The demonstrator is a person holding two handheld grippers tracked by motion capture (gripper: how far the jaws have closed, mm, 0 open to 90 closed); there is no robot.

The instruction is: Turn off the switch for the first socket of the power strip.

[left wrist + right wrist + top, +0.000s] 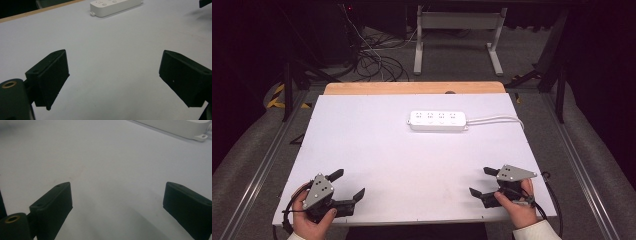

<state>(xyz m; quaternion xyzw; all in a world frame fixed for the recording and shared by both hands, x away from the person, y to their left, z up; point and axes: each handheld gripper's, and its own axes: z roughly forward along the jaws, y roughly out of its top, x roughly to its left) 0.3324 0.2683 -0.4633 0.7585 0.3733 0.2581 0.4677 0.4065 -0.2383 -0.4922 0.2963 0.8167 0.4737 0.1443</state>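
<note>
A white power strip with several sockets lies flat at the far centre of the white table, its white cable running off to the right. The strip's end shows at the top of the left gripper view and at the top right corner of the right gripper view. My left gripper rests near the front left corner, held in a hand, wide open with nothing between its fingers. Near the front right, my right gripper is also open and empty. Both are far from the strip.
A wooden edge borders the table's far side. Beyond it on the floor are tangled cables and a white table frame. Metal rails run along both sides of the table. Broad bare white surface lies between the grippers and the strip.
</note>
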